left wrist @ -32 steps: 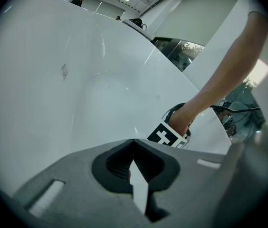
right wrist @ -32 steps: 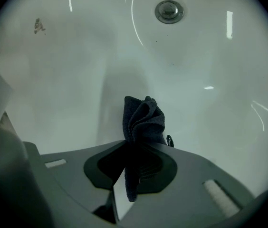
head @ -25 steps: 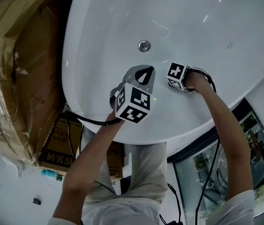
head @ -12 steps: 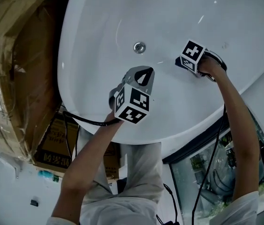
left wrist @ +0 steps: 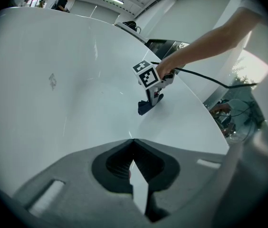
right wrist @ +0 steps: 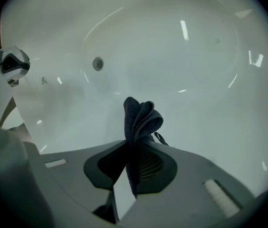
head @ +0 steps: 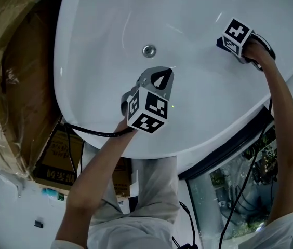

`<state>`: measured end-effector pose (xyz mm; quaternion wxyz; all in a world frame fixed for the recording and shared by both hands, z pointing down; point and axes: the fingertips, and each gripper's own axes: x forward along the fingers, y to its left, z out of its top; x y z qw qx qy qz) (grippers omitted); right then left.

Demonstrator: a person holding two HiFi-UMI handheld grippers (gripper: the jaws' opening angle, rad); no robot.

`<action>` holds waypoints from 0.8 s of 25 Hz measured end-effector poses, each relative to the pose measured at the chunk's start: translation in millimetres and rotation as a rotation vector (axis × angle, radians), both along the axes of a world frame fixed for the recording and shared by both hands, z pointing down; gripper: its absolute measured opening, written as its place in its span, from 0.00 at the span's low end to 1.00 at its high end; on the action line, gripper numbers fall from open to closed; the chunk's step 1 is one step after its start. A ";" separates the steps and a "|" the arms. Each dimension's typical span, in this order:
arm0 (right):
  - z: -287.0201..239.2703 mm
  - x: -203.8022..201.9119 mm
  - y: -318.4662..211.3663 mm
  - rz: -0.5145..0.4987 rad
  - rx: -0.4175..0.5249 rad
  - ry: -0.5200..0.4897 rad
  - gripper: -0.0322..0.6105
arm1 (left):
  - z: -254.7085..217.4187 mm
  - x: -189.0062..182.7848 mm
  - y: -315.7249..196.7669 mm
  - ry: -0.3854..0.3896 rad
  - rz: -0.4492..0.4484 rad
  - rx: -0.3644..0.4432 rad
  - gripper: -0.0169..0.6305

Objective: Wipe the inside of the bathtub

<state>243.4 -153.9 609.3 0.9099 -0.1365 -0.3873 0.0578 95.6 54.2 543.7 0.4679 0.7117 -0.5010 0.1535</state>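
The white bathtub (head: pixel 100 61) fills the head view, its drain (head: pixel 148 50) near the middle. My right gripper (head: pixel 223 42) is at the upper right, low against the tub's inner wall, shut on a dark blue cloth (right wrist: pixel 141 118). The cloth bunches up out of its jaws in the right gripper view, with the drain (right wrist: pixel 98 63) off to the left. The left gripper view shows that cloth (left wrist: pixel 145 108) touching the tub surface under the right gripper (left wrist: pixel 152 96). My left gripper (head: pixel 160 72) hovers over the tub's near side, shut (left wrist: pixel 133 141) with nothing in it.
A plastic-wrapped cardboard stack (head: pixel 11 61) stands left of the tub, with a printed box (head: pixel 58 160) below it. A glass panel (head: pixel 240 191) lies past the tub's lower right rim. Black cables (head: pixel 92 133) trail from both grippers.
My right gripper has slid up and to the right along the tub wall with the cloth, away from the drain. The left gripper has barely moved.
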 end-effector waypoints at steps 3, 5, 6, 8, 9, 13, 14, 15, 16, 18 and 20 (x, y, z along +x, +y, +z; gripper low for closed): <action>-6.7 0.1 -34.1 -0.045 0.059 0.014 0.13 | -0.8 5.6 -1.9 0.003 0.008 0.001 0.02; -11.0 3.1 -55.5 -0.078 0.097 0.034 0.13 | -0.5 9.0 -1.7 0.005 0.014 0.000 0.02; -12.7 5.2 -65.2 -0.091 0.115 0.044 0.13 | 0.0 10.4 -1.2 0.005 0.017 -0.002 0.02; -16.3 8.5 -83.1 -0.112 0.157 0.058 0.13 | 1.2 12.6 0.0 0.005 0.024 -0.005 0.02; -18.9 9.4 -91.7 -0.126 0.181 0.064 0.13 | 1.8 13.5 0.7 0.005 0.029 -0.006 0.02; -35.2 13.3 -129.2 -0.256 0.271 0.115 0.13 | 2.9 15.9 2.0 0.005 0.037 -0.009 0.02; -38.2 14.7 -137.2 -0.286 0.285 0.126 0.13 | 3.0 16.2 1.7 0.005 0.036 -0.008 0.02; -41.5 16.0 -144.7 -0.315 0.303 0.141 0.13 | 3.2 16.8 1.6 0.006 0.035 -0.008 0.02; -44.5 18.0 -151.3 -0.342 0.322 0.158 0.13 | 3.4 17.9 1.9 0.007 0.035 -0.008 0.02; -45.8 25.2 -158.9 -0.371 0.338 0.194 0.13 | 4.8 19.7 2.4 0.007 0.038 -0.009 0.02; -44.5 31.7 -160.2 -0.369 0.335 0.221 0.13 | 7.0 20.1 1.9 0.004 0.043 -0.009 0.02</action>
